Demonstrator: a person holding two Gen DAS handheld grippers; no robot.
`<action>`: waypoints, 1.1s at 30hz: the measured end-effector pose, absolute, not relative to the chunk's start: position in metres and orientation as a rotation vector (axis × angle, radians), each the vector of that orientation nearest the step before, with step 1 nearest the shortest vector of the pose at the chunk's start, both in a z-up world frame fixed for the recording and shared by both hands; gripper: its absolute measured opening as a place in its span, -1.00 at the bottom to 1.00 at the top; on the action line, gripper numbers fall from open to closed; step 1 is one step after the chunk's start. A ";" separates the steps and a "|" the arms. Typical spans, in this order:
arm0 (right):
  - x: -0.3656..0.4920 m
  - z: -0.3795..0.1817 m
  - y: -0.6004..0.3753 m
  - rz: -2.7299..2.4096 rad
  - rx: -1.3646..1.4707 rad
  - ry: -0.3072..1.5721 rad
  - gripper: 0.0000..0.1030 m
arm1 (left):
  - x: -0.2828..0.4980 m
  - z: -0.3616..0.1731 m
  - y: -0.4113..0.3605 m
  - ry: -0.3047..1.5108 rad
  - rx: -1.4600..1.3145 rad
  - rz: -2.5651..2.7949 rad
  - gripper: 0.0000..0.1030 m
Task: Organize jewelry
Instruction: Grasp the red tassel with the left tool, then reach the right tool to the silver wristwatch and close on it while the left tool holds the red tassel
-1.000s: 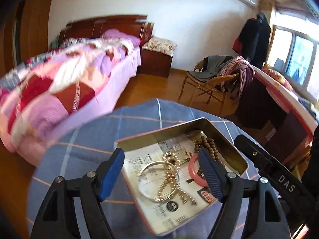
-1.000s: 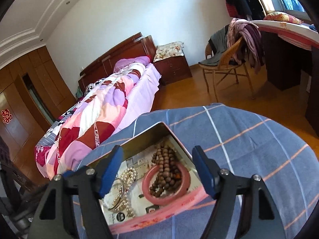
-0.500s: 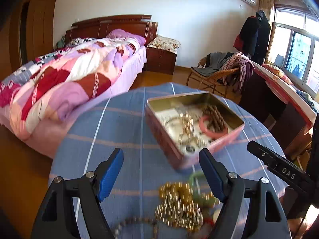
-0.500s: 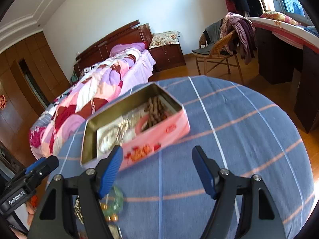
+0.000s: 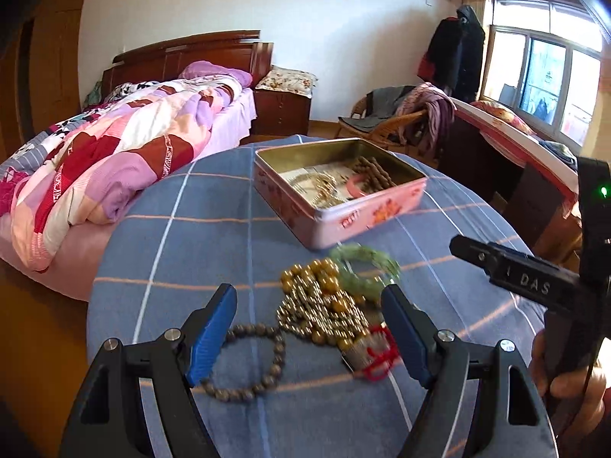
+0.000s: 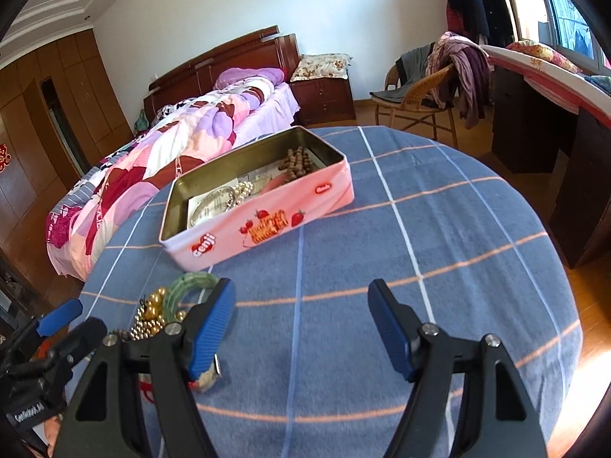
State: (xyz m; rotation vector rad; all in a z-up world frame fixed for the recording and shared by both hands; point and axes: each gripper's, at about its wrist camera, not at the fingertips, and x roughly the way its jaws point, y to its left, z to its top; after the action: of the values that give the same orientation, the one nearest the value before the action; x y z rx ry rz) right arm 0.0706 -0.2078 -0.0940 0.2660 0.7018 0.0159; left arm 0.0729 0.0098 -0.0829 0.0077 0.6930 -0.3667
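L tongs [image 5: 308, 337]: jaws wide apart, empty, hovering low over blue checked tablecloth [image 5: 198, 229]. Between its fingers lies loose jewelry pile: gold bead strand [image 5: 320, 305], brown bead bracelet [image 5: 248, 358] by the L finger, red tassel piece [image 5: 376, 358] by the R finger. Green bangle [image 5: 362, 267] just past the tips, overlapping the gold beads. Pink tin [image 5: 343, 213] further ahead, lid off, just beyond the bangle; inside: dark wood beads [image 5: 372, 170], pink bangle [image 5: 357, 187], pearl/gold pieces, somewhat blurred.

R tongs [image 6: 301, 324]: jaws also wide apart, nothing held, bare cloth between fingers. Pile sits to L of its L finger; tin ahead-left. Bed [image 6: 183, 133] and wicker chair [image 6: 416, 103] in bkgd.
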 end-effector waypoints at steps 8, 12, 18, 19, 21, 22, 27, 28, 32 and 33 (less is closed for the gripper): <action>0.060 -0.095 -0.210 -0.001 0.269 0.699 0.46 | 0.055 -0.089 0.004 0.691 0.015 -0.406 0.51; 0.056 -0.097 -0.214 -0.003 0.294 0.696 0.46 | 0.047 -0.092 0.001 0.689 0.037 -0.416 0.51; 0.053 -0.097 -0.217 -0.007 0.311 0.685 0.46 | 0.037 -0.088 -0.015 0.645 0.078 -0.480 0.51; 0.053 -0.096 -0.218 -0.008 0.315 0.680 0.46 | 0.036 -0.086 -0.018 0.632 0.091 -0.491 0.51; 0.051 -0.096 -0.219 -0.008 0.321 0.676 0.46 | 0.035 -0.084 -0.029 0.610 0.124 -0.520 0.50; 0.051 -0.096 -0.220 -0.008 0.326 0.677 0.46 | 0.036 -0.084 -0.033 0.607 0.137 -0.535 0.47; 0.051 -0.098 -0.224 -0.010 0.347 0.680 0.46 | 0.052 -0.102 -0.051 0.713 0.183 -0.577 -0.22; 0.051 -0.098 -0.224 -0.010 0.350 0.680 0.46 | 0.055 -0.105 -0.052 0.740 0.183 -0.588 -0.22; 0.052 -0.099 -0.224 -0.005 0.357 0.690 0.46 | 0.053 -0.112 -0.057 0.773 0.215 -0.601 -0.22; 0.053 -0.100 -0.225 -0.005 0.357 0.694 0.46 | 0.052 -0.113 -0.058 0.778 0.223 -0.603 -0.22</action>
State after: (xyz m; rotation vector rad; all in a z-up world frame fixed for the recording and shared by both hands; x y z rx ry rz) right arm 0.0527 -0.2249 -0.0996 0.3568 0.6943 -0.0049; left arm 0.0524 -0.0581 -0.1126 0.2227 0.7777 -0.6026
